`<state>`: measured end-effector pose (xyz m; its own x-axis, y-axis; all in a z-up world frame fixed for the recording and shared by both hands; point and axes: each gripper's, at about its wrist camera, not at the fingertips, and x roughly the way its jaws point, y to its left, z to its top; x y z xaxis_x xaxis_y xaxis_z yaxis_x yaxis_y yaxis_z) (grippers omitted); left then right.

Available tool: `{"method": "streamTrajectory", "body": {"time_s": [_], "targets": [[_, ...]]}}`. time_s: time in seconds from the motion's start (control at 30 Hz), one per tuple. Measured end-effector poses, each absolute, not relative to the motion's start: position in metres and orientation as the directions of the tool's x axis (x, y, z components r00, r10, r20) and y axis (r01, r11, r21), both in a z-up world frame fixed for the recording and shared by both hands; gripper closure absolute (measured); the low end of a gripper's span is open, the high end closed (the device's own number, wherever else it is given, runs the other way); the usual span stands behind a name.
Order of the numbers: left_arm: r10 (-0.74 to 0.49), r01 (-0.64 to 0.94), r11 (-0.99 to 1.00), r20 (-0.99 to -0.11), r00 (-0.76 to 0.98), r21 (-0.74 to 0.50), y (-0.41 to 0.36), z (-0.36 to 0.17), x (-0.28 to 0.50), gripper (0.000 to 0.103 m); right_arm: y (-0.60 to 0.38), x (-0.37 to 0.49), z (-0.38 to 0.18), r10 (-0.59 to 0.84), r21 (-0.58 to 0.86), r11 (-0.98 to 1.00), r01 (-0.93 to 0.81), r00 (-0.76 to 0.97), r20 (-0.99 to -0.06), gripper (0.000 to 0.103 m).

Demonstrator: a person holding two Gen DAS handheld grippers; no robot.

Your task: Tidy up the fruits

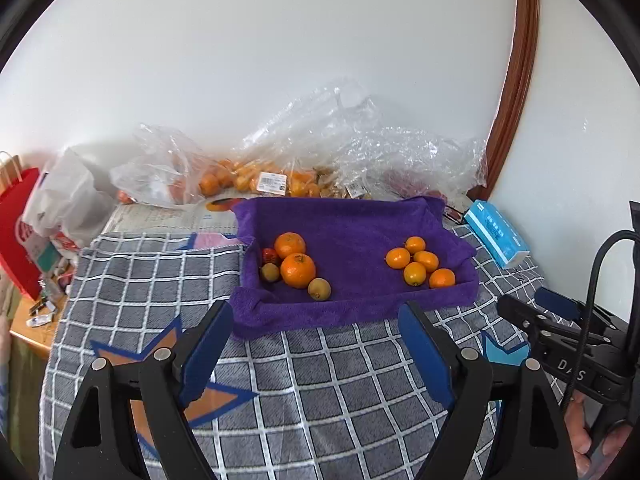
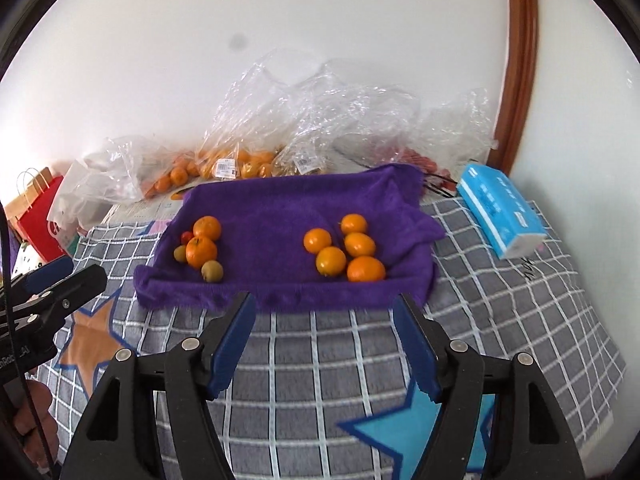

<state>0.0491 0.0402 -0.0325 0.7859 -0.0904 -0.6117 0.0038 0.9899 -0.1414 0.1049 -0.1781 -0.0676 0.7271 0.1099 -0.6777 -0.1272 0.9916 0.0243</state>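
Purple towel (image 1: 360, 232) lines a shallow tray w/ its edges turned up, and the fruit already sits on it in two groups: on the left side two oranges (image 1: 298, 270), two small greenish-brown fruits (image 1: 319, 289) and one small red fruit (image 1: 270, 256), all touching; on the right side five small oranges (image 2: 346, 252) bunched together, well apart from the first lot. So by my read the sorting on the towel looks mostly done, big/mixed pieces one side, small ones the other. What may be left: the clear plastic bags (image 1: 224, 176) behind the tray hold more orange fruit, plus something red in the bag at the right, can't tell what. Whether those are meant to go in too, can't say. Left claw (image 1: 316, 336) is wide, nothing between the pads, hanging over the cloth just short of the tray's near edge. Right claw (image 2: 324, 328) is about half spread, also empty, same spot in front of the tray. Surface: a grey blanket (image 2: 340, 360) w/ white check and orange and blue star patches, draped over what looks like a counter; can't tell for sure what's under it. Blue tissue pack (image 2: 500, 212) lies to the right of the tray. Room: plain white wall, brown wood door frame (image 1: 516, 92) at right, a red paper bag (image 1: 16, 232) and clutter at far left.
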Motion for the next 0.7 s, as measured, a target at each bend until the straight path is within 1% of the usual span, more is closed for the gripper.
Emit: {"method": "streamTrajectory", "body": {"time_s": [0.13,0.17,0.2,0.27,0.3,0.37,0.43,0.6,0.7], "targets": [[-0.067,-0.009,0.992,-0.574,0.816,-0.128,0.034,-0.024,0.021,0.010,-0.190,0.072,-0.057,0.083,0.014,0.995,-0.097,0.760,-0.644,0.032],[-0.067,-0.009,0.992,-0.570,0.819,-0.129,0.033,-0.023,0.016,0.009,-0.193,0.064,-0.055,0.076,0.007,0.996,-0.092,0.772,-0.631,0.028],[-0.069,-0.005,0.992,-0.564,0.823,-0.129,0.031,-0.021,0.009,0.008,-0.196,0.054,-0.052,0.071,0.005,0.996,-0.087,0.783,-0.618,0.021],[-0.067,-0.004,0.992,-0.556,0.829,-0.126,0.028,-0.018,0.000,0.007,-0.200,0.041,-0.048,0.078,0.012,0.996,-0.088,0.795,-0.602,0.016],[-0.065,-0.003,0.993,-0.552,0.831,-0.121,0.026,-0.017,-0.004,0.006,-0.203,0.035,-0.047,0.079,0.016,0.996,-0.087,0.798,-0.598,0.011],[-0.052,-0.006,0.994,-0.545,0.837,-0.105,0.022,-0.015,-0.011,0.006,-0.207,0.027,-0.044,0.075,0.018,0.997,-0.080,0.799,-0.597,0.007],[-0.042,-0.014,0.995,-0.533,0.845,-0.100,0.020,-0.013,-0.017,0.006,-0.210,0.022,-0.041,0.070,0.020,0.997,-0.073,0.798,-0.598,0.007],[-0.043,-0.013,0.995,-0.537,0.843,-0.100,0.018,-0.012,-0.018,0.006,-0.216,0.015,-0.038,0.062,0.015,0.998,-0.066,0.803,-0.592,0.007],[-0.029,-0.015,0.997,-0.531,0.847,-0.079,0.015,-0.011,-0.019,0.006,-0.216,0.013,-0.039,0.065,0.012,0.997,-0.071,0.805,-0.590,0.007]]}}
